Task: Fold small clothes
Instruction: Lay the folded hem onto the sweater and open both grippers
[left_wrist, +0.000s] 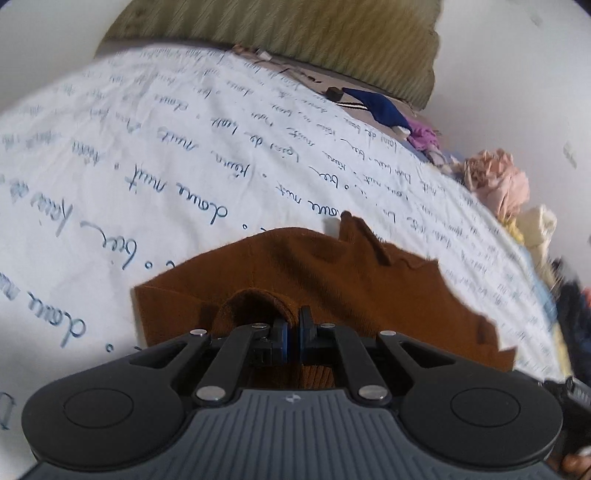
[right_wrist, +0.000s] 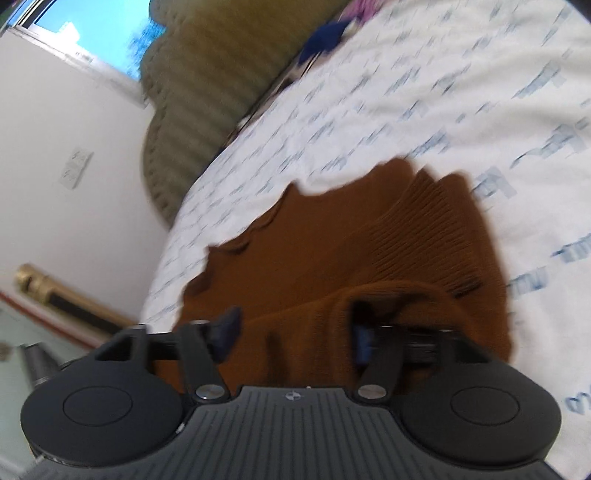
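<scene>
Left wrist view first: the left gripper (left_wrist: 295, 330) has its blue-padded fingers (left_wrist: 285, 332) pressed together on a raised fold of the brown knit garment (left_wrist: 332, 273), a hump of the ribbed fabric bunching up just to the left of the pads. In the right wrist view the right gripper (right_wrist: 295, 336) has its fingers spread wide — one blue pad (right_wrist: 227, 326) stands clear on the left, the other sits half hidden inside a curl of the same brown cloth (right_wrist: 332, 258), so the fabric drapes over that finger rather than being pinched; motion blur makes the exact contact hard to read. The garment lies on the bed, on a white sheet printed with blue handwriting (left_wrist: 166, 166), partly flattened, with a ragged upper edge and a ribbed band showing. Judging from this, the fold is under way but not finished: one edge is lifted, nothing is squared off, and no tidy rectangle shows yet. Further out — along the far edge of the bed — a navy piece (left_wrist: 376, 105), something purple (left_wrist: 423, 134), a pink bundle (left_wrist: 496, 181) and a pale yellow one (left_wrist: 535, 225) lie crumpled and seemingly unfolded, beside an olive quilted headboard (left_wrist: 295, 33).
</scene>
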